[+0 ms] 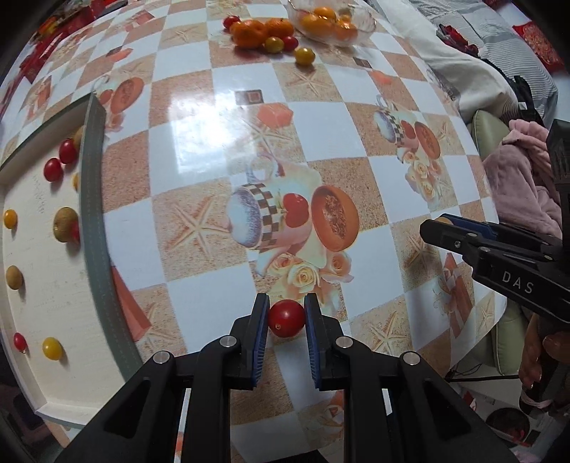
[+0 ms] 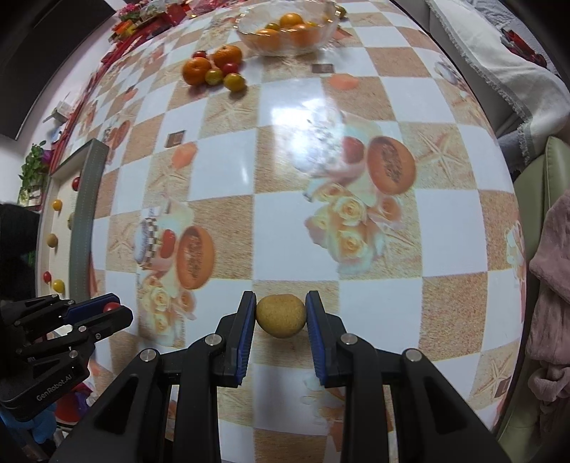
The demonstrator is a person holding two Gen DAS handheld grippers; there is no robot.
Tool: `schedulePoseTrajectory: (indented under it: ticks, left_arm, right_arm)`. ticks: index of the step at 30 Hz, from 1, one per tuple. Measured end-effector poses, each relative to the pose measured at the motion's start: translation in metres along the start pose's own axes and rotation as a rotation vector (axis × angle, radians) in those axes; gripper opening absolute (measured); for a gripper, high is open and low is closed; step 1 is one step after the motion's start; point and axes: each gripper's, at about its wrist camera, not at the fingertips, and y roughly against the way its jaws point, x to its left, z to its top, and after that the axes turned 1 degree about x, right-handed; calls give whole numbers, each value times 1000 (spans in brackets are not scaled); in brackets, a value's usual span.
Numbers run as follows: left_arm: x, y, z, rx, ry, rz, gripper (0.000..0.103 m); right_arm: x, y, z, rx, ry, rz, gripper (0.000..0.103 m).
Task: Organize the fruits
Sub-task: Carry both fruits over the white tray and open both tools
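item: left hand-held gripper (image 1: 286,317), clenched on a red cherry tomato (image 1: 286,318), poised above the worktop (image 1: 213,149), just right of the tray (image 1: 42,256).
item: right hand-held gripper (image 2: 280,315), grasping a tan round fruit (image 2: 280,315), farther right of the tray.
item: tray, holding small fruits spaced apart in rows, red, yellow and tan.
item: glass bowl (image 1: 363,21) and loose oranges (image 1: 249,34), well away from the tray, at the worktop's far side.
handling, my judgement: i carry the tomato over the tray's rim, lower it into a bare spot near the other reds, and loosen gently so it doesn't roll.
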Motion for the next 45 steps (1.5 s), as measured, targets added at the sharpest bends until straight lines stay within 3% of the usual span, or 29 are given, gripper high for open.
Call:
schedulePoseTrajectory:
  ticks: [12,29,36,45]
  left_arm:
    - [68,45,-16,-106,145,17,21]
    - [220,63,-69,-176,500,150,21]
    - [248,44,-62,-152,508,205,21]
    - [249,28,-56,-124,483,228,22]
  right_arm:
    - [75,4,22,2,153,37,31]
    - [256,-28,59,56,470,162,31]
    - [316,-64,81,92,540,152,31]
    - [339,-104,84,151,607,71,32]
